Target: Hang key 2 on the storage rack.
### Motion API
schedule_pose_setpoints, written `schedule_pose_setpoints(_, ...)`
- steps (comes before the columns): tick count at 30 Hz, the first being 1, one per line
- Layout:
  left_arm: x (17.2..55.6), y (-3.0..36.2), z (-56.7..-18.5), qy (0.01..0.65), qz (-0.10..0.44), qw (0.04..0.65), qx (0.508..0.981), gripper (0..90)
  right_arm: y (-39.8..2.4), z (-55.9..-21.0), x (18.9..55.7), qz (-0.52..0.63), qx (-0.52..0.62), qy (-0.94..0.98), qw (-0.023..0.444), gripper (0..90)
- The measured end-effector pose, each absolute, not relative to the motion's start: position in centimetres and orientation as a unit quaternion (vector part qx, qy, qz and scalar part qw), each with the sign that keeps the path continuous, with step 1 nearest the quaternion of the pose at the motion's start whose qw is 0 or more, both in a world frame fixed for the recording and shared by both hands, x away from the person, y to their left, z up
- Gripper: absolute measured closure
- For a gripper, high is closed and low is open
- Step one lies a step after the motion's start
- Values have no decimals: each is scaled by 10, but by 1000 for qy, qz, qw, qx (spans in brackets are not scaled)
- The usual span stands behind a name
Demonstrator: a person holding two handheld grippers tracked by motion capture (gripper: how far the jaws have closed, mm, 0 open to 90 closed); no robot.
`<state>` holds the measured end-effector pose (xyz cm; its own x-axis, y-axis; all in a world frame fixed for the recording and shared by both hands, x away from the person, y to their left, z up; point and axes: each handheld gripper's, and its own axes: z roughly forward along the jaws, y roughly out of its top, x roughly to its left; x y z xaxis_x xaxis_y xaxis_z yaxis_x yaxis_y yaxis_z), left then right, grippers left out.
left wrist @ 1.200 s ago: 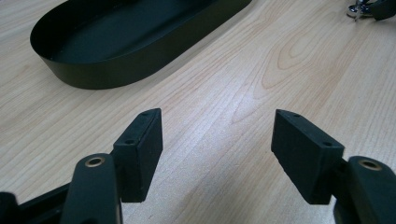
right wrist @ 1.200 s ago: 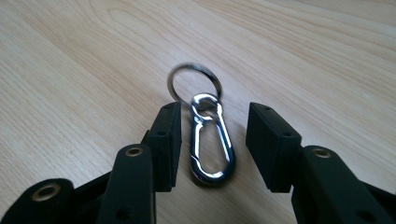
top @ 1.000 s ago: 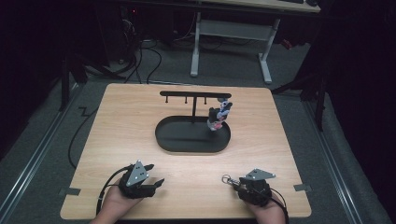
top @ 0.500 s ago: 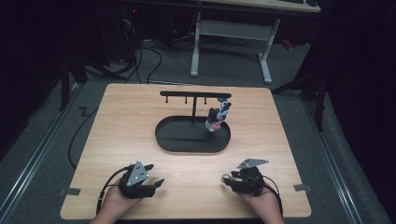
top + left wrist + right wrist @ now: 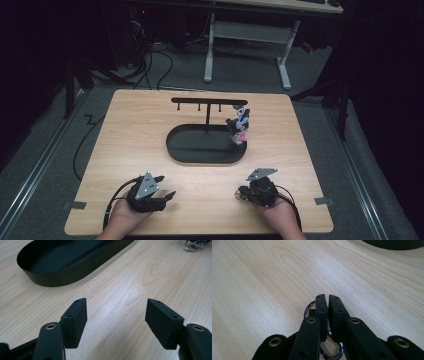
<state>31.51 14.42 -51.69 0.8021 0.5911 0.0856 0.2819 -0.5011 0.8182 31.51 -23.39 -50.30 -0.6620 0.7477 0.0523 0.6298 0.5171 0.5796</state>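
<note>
Oval tray (image 5: 200, 152) at the middle of the table (image 5: 130, 125), slightly toward the far edge. Stand (image 5: 207, 112) rising from the tray's far part, its crossbar running left to right above the tray. Toy figure (image 5: 239, 125) hanging at the crossbar's right end, over the tray's right rim. Left gripper (image 5: 161, 187) near the front edge, toward the front left corner, well apart from the tray. Right gripper (image 5: 240, 194) near the front edge, toward the front right corner, in front of the tray's right end. Key ring (image 5: 310, 308) on the table under the right gripper's tips. Desk frame (image 5: 247, 35) on the floor beyond the far edge.
</note>
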Motion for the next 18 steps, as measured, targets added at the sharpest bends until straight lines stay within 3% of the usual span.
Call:
schedule_pose_setpoints(5,315,144,-517,256,180,427,848,347,-237,-494,312,283,395,866,120,882)
schedule_pose_setpoints(9,315,144,-517,255,181,427,849,347,-243,-488,312,265,402,861,163,888)
schedule_pose_setpoints(13,315,144,-517,255,182,426,849,347,-248,-490,312,259,409,860,161,884)
schedule_pose_setpoints(18,315,144,-517,254,182,425,849,347,-254,-491,309,250,423,859,142,807)
